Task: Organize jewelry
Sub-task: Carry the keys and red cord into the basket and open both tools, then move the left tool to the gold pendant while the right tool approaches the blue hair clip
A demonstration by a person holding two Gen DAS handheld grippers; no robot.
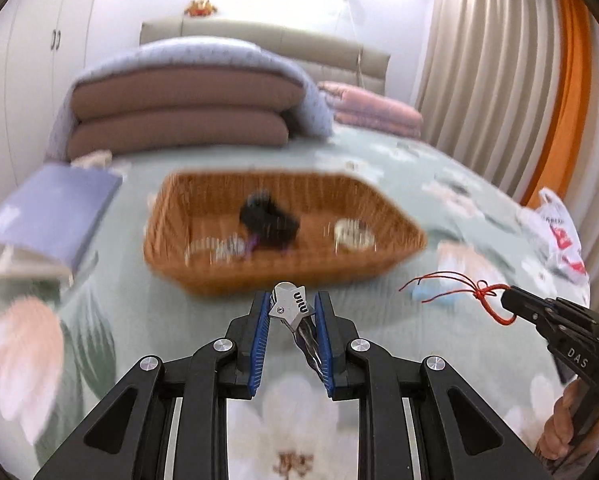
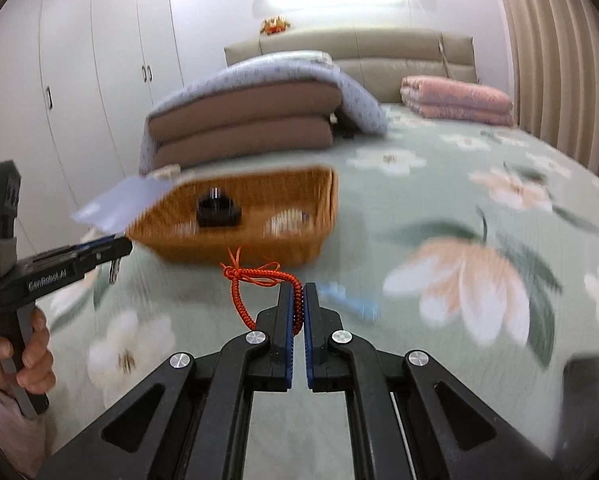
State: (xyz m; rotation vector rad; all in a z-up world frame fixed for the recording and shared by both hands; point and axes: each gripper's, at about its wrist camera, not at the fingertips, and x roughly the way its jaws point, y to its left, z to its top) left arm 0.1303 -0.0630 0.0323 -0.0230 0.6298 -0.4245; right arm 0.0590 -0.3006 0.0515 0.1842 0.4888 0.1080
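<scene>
A wicker basket (image 1: 203,280) stands on the bed ahead; it also shows in the right wrist view (image 2: 235,254). Inside lie a black box (image 1: 267,222), a pale ring-shaped piece (image 1: 353,234) and silvery pieces (image 1: 219,246). My left gripper (image 1: 289,312) is shut on a silver metal clip (image 1: 291,304), held above the bedspread in front of the basket. My right gripper (image 2: 298,300) is shut on a red braided cord bracelet (image 2: 259,276), held just in front of the basket; in the left wrist view the bracelet (image 1: 479,292) hangs from the right gripper's tips.
A blue book (image 1: 55,210) lies left of the basket. Folded brown and blue quilts (image 1: 183,108) and a pink one (image 1: 375,110) are stacked behind. A white plastic bag (image 1: 559,236) lies at right. A small blue item (image 2: 355,300) lies on the floral bedspread.
</scene>
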